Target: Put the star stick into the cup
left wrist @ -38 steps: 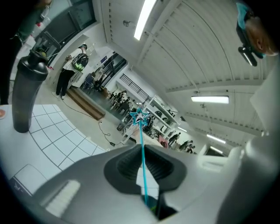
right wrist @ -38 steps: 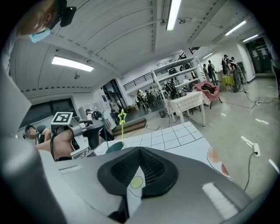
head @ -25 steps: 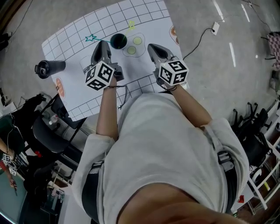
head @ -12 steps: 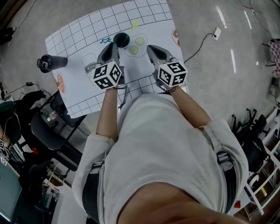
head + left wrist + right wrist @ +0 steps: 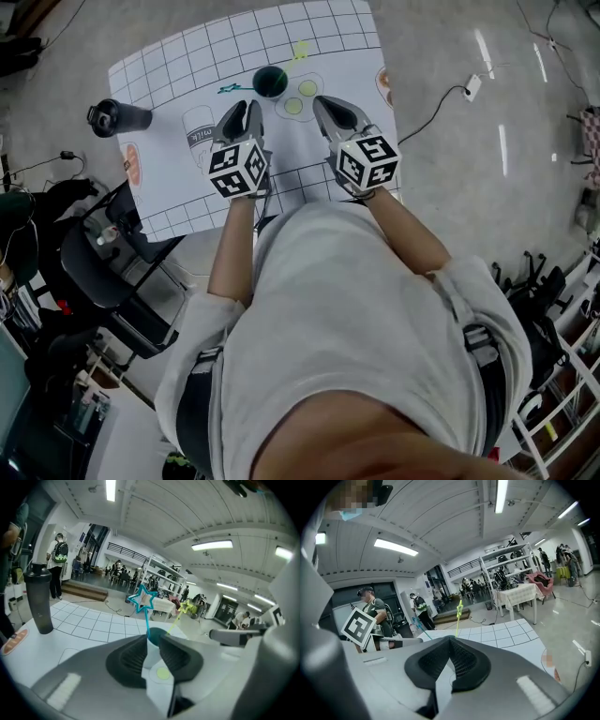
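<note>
The dark green cup [image 5: 270, 82] stands on the white grid mat [image 5: 178, 56]. A blue star stick [image 5: 230, 89] leans out of it to the left, and a yellow star stick [image 5: 300, 49] leans out toward the far side. My left gripper [image 5: 242, 114] sits just short of the cup, slightly open and holding nothing. Through its narrow gap I see the cup [image 5: 155, 637], the blue star [image 5: 143, 599] and the yellow star [image 5: 187, 606]. My right gripper [image 5: 327, 106] rests to the cup's right, shut and empty; the yellow stick [image 5: 459, 611] rises beyond its jaws.
A black shaker bottle [image 5: 117, 117] stands at the mat's left edge, also seen as the bottle [image 5: 40, 602] in the left gripper view. Two green printed circles [image 5: 300, 96] lie right of the cup. A cable and plug [image 5: 472, 87] lie on the floor at right. People stand in the background.
The blue star has swung in closer to the cup. My left gripper has shifted right and back, nearer the person. The right gripper has barely moved.
</note>
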`<action>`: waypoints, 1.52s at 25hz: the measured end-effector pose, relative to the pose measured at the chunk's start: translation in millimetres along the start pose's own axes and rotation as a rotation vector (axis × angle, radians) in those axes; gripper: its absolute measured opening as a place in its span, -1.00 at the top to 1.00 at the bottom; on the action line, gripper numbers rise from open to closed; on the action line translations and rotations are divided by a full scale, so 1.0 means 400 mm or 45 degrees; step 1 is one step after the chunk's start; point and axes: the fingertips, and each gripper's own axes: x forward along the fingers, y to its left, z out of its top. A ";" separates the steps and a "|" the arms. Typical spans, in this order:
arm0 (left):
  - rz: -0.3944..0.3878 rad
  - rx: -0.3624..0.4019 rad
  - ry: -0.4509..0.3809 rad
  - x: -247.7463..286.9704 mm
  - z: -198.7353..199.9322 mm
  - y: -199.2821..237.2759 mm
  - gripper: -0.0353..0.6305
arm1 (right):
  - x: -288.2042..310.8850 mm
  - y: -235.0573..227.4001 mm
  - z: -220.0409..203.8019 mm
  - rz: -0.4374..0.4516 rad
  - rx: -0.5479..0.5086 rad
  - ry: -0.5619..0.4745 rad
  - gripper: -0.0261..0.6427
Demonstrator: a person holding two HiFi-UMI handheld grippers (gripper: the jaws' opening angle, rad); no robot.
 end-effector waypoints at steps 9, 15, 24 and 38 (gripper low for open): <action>0.045 0.159 -0.271 -0.118 0.071 -0.075 0.89 | -0.025 0.092 0.116 0.036 -0.323 -0.195 0.93; 0.092 0.227 -0.357 -0.158 0.122 -0.098 0.89 | -0.045 0.111 0.161 0.049 -0.391 -0.231 0.93; 0.102 0.179 -0.310 -0.143 0.099 -0.101 0.89 | -0.042 0.100 0.151 0.043 -0.396 -0.184 0.93; 0.140 0.133 -0.248 -0.131 0.072 -0.089 0.89 | -0.024 0.097 0.129 0.085 -0.413 -0.118 0.93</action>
